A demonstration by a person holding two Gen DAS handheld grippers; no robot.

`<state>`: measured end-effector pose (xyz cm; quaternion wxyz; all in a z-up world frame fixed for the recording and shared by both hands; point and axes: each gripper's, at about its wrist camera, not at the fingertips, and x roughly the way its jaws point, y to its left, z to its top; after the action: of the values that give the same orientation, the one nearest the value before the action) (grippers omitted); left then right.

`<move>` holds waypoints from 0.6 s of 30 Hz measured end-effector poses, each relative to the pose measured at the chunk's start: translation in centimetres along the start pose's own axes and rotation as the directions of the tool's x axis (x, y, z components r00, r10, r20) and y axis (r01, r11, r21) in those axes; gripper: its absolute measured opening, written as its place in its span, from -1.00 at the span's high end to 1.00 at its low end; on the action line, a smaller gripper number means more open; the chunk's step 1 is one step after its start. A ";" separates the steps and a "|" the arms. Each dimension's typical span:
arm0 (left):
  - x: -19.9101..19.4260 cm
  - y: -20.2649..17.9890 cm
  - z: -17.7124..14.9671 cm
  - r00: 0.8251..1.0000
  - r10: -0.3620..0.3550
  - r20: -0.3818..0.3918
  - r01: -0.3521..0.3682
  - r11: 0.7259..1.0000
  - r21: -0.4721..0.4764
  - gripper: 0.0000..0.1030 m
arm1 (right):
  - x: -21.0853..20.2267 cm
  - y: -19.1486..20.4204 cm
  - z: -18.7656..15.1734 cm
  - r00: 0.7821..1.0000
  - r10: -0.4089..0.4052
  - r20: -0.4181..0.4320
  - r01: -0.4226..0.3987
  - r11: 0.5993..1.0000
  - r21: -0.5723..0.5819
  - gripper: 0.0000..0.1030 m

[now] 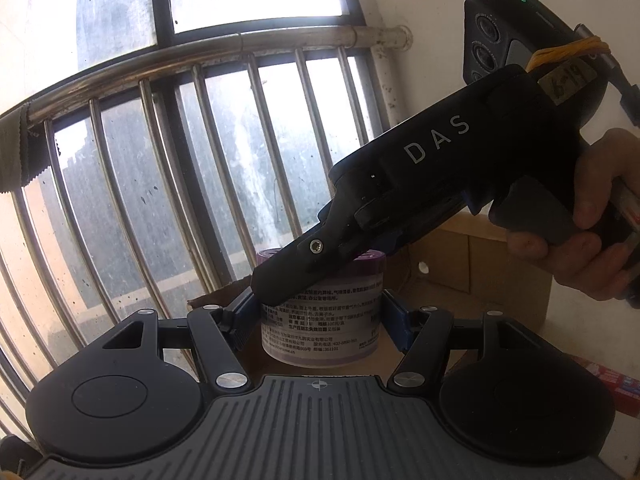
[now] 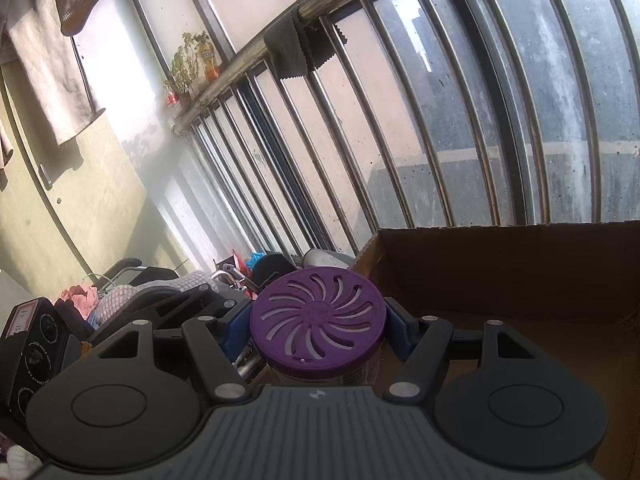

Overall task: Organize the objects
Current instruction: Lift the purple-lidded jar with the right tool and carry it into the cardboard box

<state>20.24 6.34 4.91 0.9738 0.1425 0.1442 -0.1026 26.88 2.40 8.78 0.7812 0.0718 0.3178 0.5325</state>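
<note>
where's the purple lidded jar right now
The purple-lidded jar sits between the blue pads of both hand-held grippers, the right hand-held gripper and left hand-held gripper, beside the open cardboard box and before the barred window.

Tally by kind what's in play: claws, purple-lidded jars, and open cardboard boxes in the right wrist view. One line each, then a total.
Claws: 2, the left claw and the right claw
purple-lidded jar: 1
open cardboard box: 1
Total: 4
</note>
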 end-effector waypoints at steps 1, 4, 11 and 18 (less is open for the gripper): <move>0.6 0.4 0.3 1.000 -0.001 -0.019 0.000 1.000 -0.004 -0.26 | 0.3 -0.6 0.6 1.000 0.009 -0.011 -0.008 1.000 0.020 -0.38; 2.4 1.4 1.0 0.995 -0.025 -0.098 0.024 1.000 -0.013 -0.27 | 1.8 -2.9 1.9 0.997 0.028 -0.072 -0.019 0.992 0.122 -0.38; 7.1 2.2 2.0 0.945 -0.031 -0.327 0.047 0.998 0.042 -0.31 | 6.0 -4.6 2.6 0.978 -0.012 -0.208 0.045 0.986 0.158 -0.38; 9.1 0.4 0.7 0.906 0.064 -0.419 0.025 0.979 0.203 -0.55 | 8.9 -6.2 2.4 0.950 -0.083 -0.301 0.134 0.979 0.154 -0.38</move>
<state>29.02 5.10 2.88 0.9006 0.2616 0.3393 -0.0735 35.13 8.14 4.14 0.7445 0.0420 0.4783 0.4639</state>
